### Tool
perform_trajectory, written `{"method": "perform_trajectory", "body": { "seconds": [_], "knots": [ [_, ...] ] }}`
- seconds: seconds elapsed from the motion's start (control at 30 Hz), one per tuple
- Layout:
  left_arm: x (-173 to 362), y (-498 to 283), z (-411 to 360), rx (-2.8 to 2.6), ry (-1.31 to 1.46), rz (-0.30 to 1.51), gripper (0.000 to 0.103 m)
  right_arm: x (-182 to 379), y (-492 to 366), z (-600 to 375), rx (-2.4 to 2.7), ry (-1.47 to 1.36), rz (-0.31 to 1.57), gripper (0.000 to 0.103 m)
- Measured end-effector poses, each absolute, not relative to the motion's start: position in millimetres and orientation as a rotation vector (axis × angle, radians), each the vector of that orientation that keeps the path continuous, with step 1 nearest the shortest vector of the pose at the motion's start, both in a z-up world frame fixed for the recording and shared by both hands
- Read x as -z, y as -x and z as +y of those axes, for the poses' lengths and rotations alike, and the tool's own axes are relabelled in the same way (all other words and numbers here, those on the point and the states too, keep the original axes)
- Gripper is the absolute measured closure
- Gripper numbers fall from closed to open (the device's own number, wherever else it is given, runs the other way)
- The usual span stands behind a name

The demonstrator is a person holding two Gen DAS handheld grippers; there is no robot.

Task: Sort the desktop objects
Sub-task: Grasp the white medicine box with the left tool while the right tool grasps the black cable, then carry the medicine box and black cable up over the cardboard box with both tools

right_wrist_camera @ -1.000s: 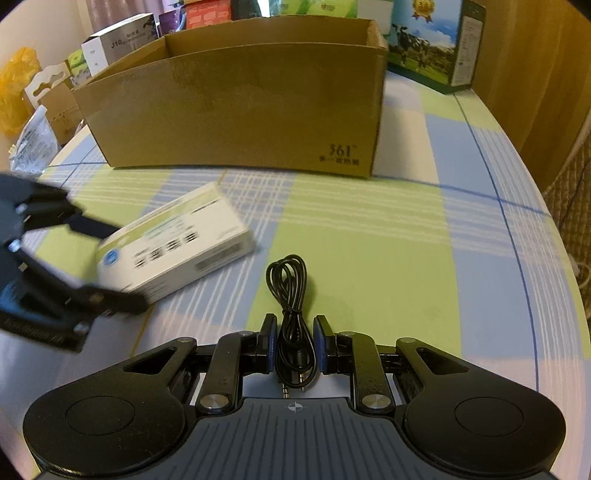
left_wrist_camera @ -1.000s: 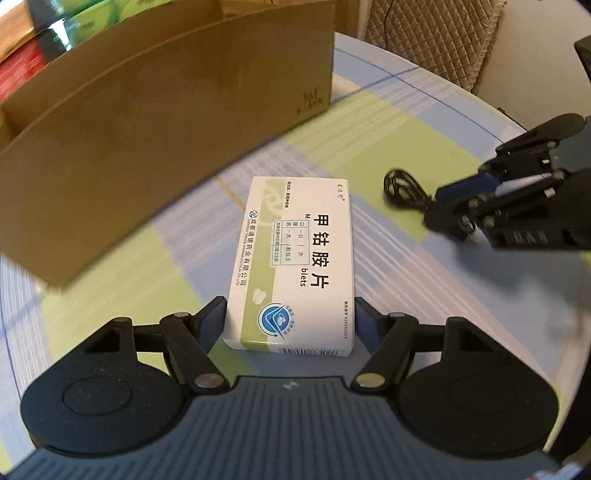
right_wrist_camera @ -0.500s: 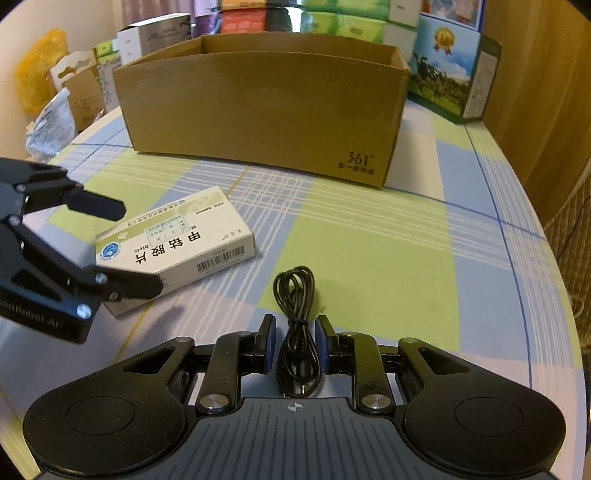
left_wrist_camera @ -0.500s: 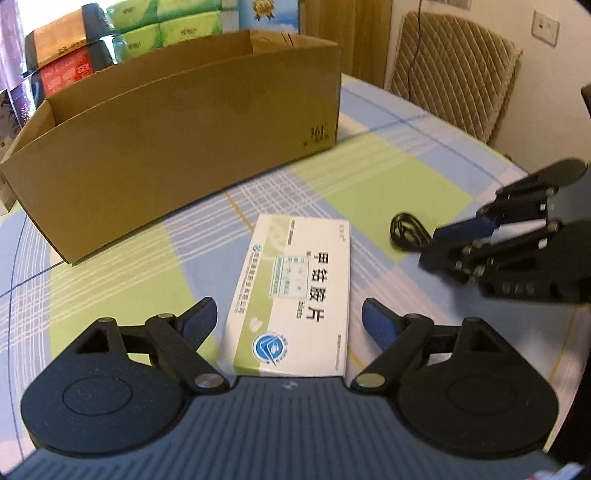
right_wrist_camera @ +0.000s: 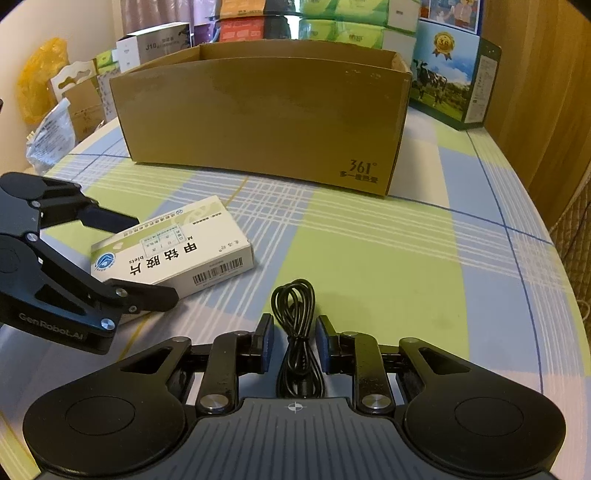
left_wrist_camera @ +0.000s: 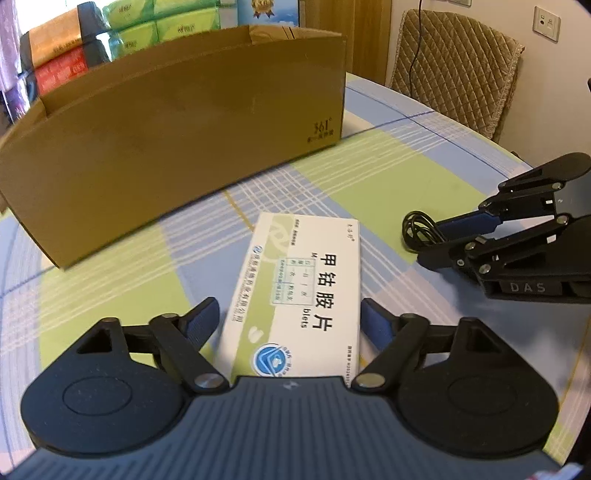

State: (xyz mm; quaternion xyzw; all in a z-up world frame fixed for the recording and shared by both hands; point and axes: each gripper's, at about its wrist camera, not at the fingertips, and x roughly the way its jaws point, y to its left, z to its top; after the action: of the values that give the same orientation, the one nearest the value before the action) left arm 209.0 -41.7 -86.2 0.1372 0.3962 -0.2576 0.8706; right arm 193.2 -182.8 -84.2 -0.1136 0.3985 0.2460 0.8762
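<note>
straddling the white medicine box (left_wrist_camera: pixel 295 295), the left gripper (left_wrist_camera: pixel 288 321) has its blue-padded fingers (left_wrist_camera: pixel 201 319) spread wide, one on each side of the box, and neither pad touches it. the box lies flat on the checked green, blue and white tablecloth (left_wrist_camera: pixel 388 184), printed face up, its near end tucked under the gripper body.

over on the right, the right gripper (right_wrist_camera: pixel 293 341) sits low with its fingers (right_wrist_camera: pixel 264 343) parted a little around a coiled black cable (right_wrist_camera: pixel 295 317). the pads stand just beside the bundle with a slim gap on each side, so nothing is pinched. the cable's loop points away from the gripper and its plug end runs back between the fingers.

in the right wrist view the medicine box (right_wrist_camera: pixel 173 247) lies to the left of the cable, near it but apart, with the left gripper (right_wrist_camera: pixel 147 258) around its far-left end. behind both stands an open brown cardboard box (right_wrist_camera: pixel 266 118), marked 361° near its lower corner. stacked packages (right_wrist_camera: pixel 332 22) crowd the back edge.
</note>
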Motion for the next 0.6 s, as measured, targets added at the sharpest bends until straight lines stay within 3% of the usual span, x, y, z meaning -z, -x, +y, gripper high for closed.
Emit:
{"method": "perform_trajectory", "body": {
  "seconds": [0.07,0.1,0.6],
  "knots": [
    [87.9,-210.4,-42.2,0.544,-0.281,0.840,0.031,84.2,-192.7,-182.1,-0.509,0.233,0.833,0.084],
    [88.0,-210.2,-42.6,0.545,-0.286,0.839,0.031,84.0,-192.6,-182.2,-0.507,0.228,0.834,0.090],
    [82.4,-204.5,-47.5,0.558,-0.285,0.840,0.035,78.2,-191.1,-190.1,-0.478,0.154,0.828,0.093]
  ]
}}
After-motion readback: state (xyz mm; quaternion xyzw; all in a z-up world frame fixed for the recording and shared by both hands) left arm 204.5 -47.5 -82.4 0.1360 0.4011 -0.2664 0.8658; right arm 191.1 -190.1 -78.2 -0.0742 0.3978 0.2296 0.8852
